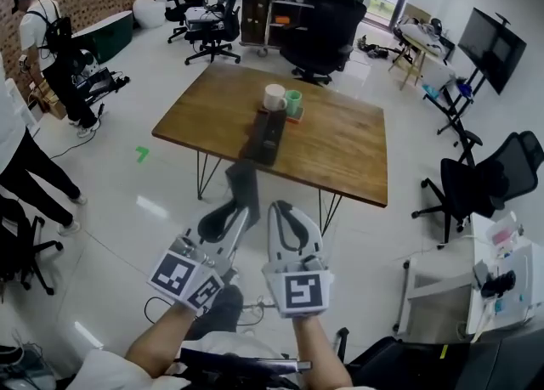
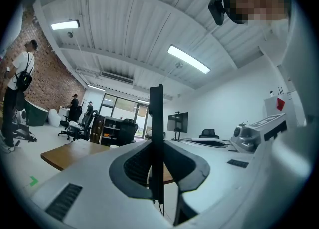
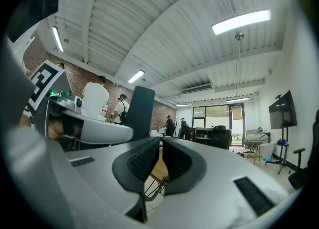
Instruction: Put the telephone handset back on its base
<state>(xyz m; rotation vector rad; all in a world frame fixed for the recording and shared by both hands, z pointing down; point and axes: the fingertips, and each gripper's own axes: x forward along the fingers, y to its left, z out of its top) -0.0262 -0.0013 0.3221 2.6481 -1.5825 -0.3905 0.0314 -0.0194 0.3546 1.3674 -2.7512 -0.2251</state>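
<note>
The black telephone base [image 1: 265, 135] lies on the wooden table [image 1: 340, 150], well ahead of both grippers. My left gripper [image 1: 240, 210] is shut on the dark handset [image 1: 242, 183], which sticks up from its jaws over the floor, short of the table's near edge. In the left gripper view the handset [image 2: 156, 123] shows edge-on as a thin dark strip clamped between the pads of my left gripper [image 2: 156, 170]. My right gripper [image 1: 278, 207] hovers close beside it, shut with nothing in it. From the right gripper [image 3: 160, 143], the handset [image 3: 138, 106] stands to the left.
A white mug [image 1: 274, 97] and a green mug [image 1: 293, 102] stand just behind the base. Black office chairs [image 1: 476, 184] ring the table. People [image 1: 51, 57] stand at the left by the brick wall. A cable [image 1: 161, 305] lies on the floor near my feet.
</note>
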